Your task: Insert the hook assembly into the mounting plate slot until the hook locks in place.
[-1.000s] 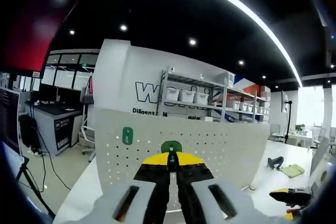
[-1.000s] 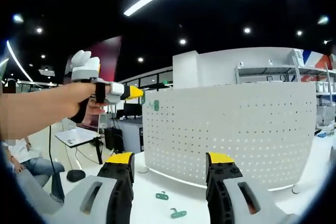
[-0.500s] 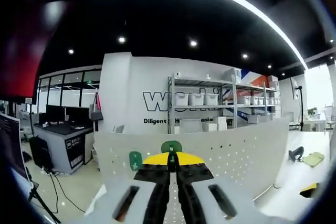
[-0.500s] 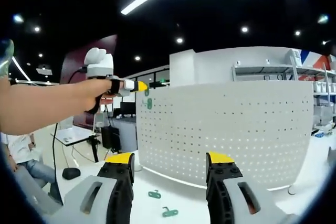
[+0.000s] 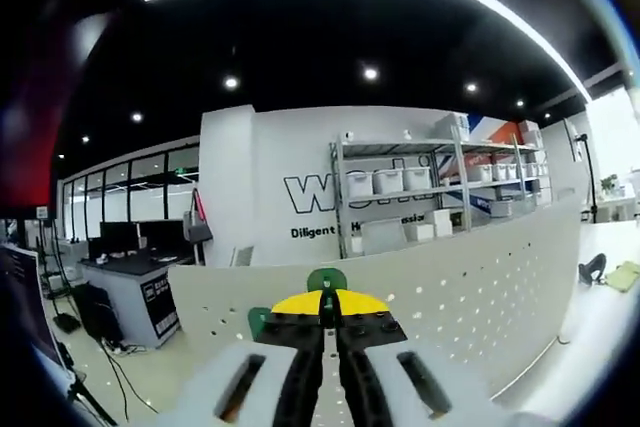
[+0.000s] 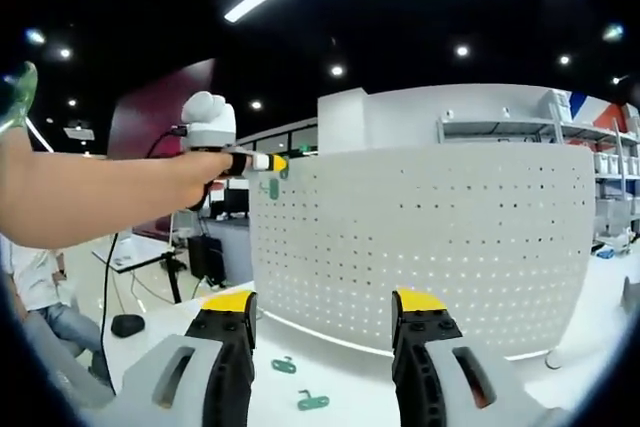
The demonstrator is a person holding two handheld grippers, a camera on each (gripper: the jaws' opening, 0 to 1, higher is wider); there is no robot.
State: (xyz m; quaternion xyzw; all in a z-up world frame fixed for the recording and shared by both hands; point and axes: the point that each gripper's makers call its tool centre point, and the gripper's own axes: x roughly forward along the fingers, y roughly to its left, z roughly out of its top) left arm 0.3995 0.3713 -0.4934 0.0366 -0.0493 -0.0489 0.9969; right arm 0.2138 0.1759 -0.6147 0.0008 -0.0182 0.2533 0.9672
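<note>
Left hand-held gripper: jaws pinched together on a green hook, held up at the top edge of the white perforated mounting plate.
Right hand-held gripper: jaws spread apart, holding nothing, low over the worktop in front of the plate.
Mounted hook: already hanging on the plate near its upper left corner.
Spare hooks: two lie on the worktop.
Risk: the hook sits above the holes; pressed from there it probably misses a slot, or tips the unbraced plate.
</note>
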